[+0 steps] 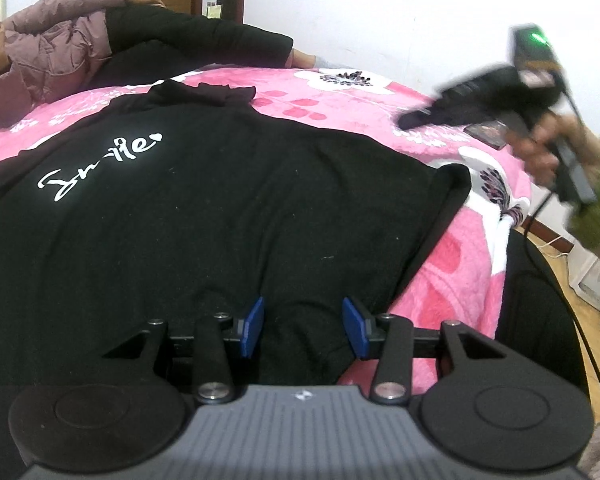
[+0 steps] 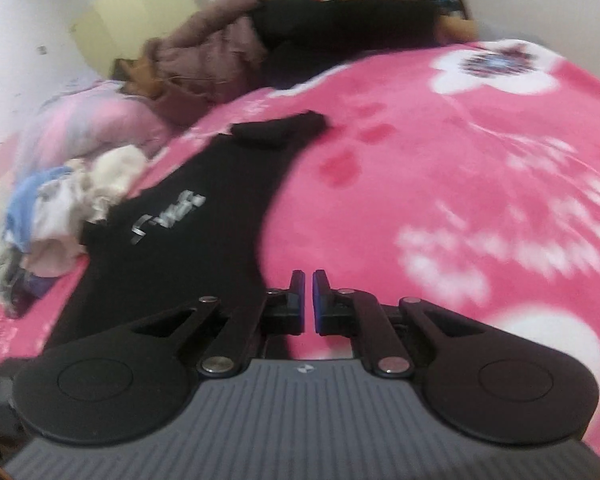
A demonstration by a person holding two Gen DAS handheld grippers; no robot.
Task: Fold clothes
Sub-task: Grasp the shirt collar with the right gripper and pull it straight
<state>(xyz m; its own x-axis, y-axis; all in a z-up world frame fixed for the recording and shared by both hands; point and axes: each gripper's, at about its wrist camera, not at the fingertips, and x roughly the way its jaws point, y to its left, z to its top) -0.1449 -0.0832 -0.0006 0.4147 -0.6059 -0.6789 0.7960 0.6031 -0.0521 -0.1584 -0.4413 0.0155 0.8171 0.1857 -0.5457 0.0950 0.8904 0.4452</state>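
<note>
A black shirt (image 1: 220, 220) with white script lettering lies spread flat on a pink floral blanket (image 1: 340, 96). Its collar points to the far side. My left gripper (image 1: 304, 328) stands over the shirt's near part, its blue pads apart, with only flat black cloth showing between them. In the right wrist view the same shirt (image 2: 204, 216) lies to the left. My right gripper (image 2: 307, 300) hangs above the bare blanket (image 2: 440, 180) beside the shirt's edge, jaws shut with nothing between them. It also shows blurred as the right gripper (image 1: 410, 120) in a hand at the upper right.
A person in a mauve padded jacket (image 1: 52, 56) and black trousers lies along the bed's far side. A heap of light clothes (image 2: 72, 208) sits left of the shirt. A small dark flat object (image 1: 486, 132) rests on the blanket. The bed's edge and a wooden floor (image 1: 556, 264) are at right.
</note>
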